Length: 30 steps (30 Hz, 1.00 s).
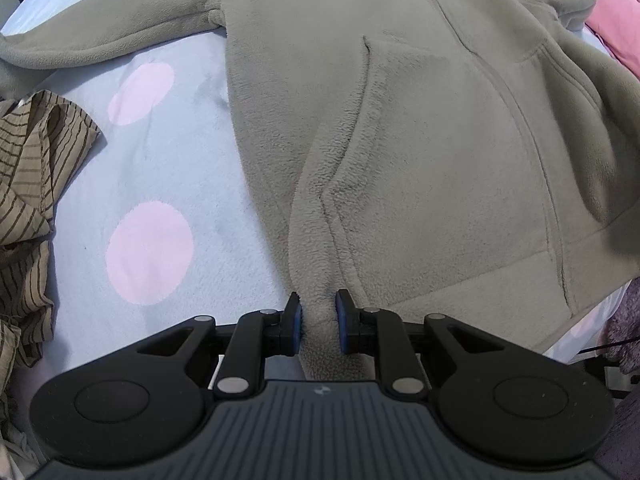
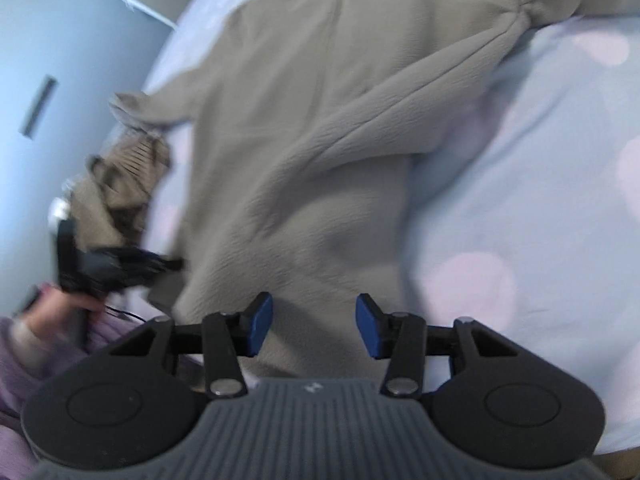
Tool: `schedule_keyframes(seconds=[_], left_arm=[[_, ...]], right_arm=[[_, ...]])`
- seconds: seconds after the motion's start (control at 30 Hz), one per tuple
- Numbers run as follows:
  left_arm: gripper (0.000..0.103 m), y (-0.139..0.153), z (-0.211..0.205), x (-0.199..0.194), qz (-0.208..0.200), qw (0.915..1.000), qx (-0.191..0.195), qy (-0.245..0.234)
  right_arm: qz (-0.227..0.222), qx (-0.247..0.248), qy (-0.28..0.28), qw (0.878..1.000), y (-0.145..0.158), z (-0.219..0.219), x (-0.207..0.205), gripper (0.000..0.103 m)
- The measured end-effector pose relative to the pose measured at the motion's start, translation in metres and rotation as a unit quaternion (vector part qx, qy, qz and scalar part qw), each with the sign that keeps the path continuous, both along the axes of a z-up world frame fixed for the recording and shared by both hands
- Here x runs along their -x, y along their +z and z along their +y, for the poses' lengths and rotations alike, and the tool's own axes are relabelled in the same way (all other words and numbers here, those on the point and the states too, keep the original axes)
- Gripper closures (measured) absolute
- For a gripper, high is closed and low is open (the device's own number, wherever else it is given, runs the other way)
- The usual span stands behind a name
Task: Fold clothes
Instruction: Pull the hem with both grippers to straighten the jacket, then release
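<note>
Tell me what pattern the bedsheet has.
Pale blue bedsheet with large pink dots, clearest in the left wrist view.

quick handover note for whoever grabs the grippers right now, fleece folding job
Left gripper: shut on a pinch of the grey fleece jacket at its bottom hem.
Right gripper: open, holding nothing, over the jacket's lower part.
Jacket lies spread on the dotted bedsheet, one sleeve out to the side. A striped garment sits crumpled beside it.
Done: no fold visible yet.
Left: fold the jacket, then likely the striped garment.
</note>
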<state>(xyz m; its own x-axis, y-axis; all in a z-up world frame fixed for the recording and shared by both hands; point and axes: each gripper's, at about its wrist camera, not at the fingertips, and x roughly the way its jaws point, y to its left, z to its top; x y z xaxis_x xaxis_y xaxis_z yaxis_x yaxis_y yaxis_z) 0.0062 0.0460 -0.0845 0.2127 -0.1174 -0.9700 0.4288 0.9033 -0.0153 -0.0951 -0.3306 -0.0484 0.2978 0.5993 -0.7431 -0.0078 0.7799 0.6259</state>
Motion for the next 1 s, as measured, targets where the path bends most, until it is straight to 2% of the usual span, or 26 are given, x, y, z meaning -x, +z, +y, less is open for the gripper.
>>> schedule_keyframes(seconds=[0.13,0.27,0.3,0.47,0.5,0.6,0.63,0.67,0.73,0.8,0.87,0.93,1.0], left_arm=[[0.088,-0.002,-0.003,-0.001,0.000,1.0000,-0.006,-0.002],[0.088,-0.001,-0.005,0.001,-0.004,0.9999,-0.011,-0.007],[0.088,-0.001,-0.004,0.002,-0.005,0.9999,-0.010,-0.007],[0.088,0.000,-0.002,0.003,-0.007,1.0000,-0.004,-0.005],[0.088,0.000,-0.002,0.003,-0.008,1.0000,-0.002,-0.005],[0.088,0.001,0.000,0.004,-0.009,1.0000,0.003,-0.003],[0.088,0.001,0.001,0.004,-0.008,1.0000,0.006,-0.001],[0.088,0.001,0.004,0.002,-0.006,0.9999,0.011,0.004],[0.086,0.001,0.009,-0.003,-0.001,0.9997,0.021,0.015],[0.085,0.002,0.014,-0.003,0.001,0.9993,0.030,0.023],[0.079,0.002,0.017,-0.002,0.005,0.9990,0.039,0.024],[0.057,0.001,0.021,-0.002,0.018,0.9981,0.049,0.035],[0.053,-0.004,0.026,-0.002,0.039,0.9961,0.061,0.050]], right_arm=[[-0.002,-0.019,-0.022,1.000,0.005,0.013,0.002,0.053],[0.018,-0.037,-0.058,0.997,0.005,0.020,-0.006,0.035],[0.020,-0.038,-0.063,0.997,0.007,0.020,-0.008,0.034],[0.029,0.023,-0.074,0.997,0.012,0.028,-0.018,0.034],[0.033,0.035,-0.074,0.996,0.009,0.028,-0.018,0.037],[0.034,0.057,-0.071,0.995,0.003,0.031,-0.014,0.056],[0.031,0.061,-0.069,0.995,0.005,0.030,-0.012,0.058],[0.028,0.064,-0.067,0.995,0.008,0.026,-0.009,0.066],[0.022,0.070,-0.063,0.995,0.016,0.020,-0.003,0.075],[0.016,0.099,-0.056,0.993,0.029,0.009,0.004,0.085],[0.018,0.139,-0.051,0.989,0.042,-0.007,0.015,0.086],[0.030,0.175,-0.053,0.983,0.048,-0.021,0.023,0.087],[0.042,0.205,-0.053,0.977,0.045,-0.028,0.026,0.087]])
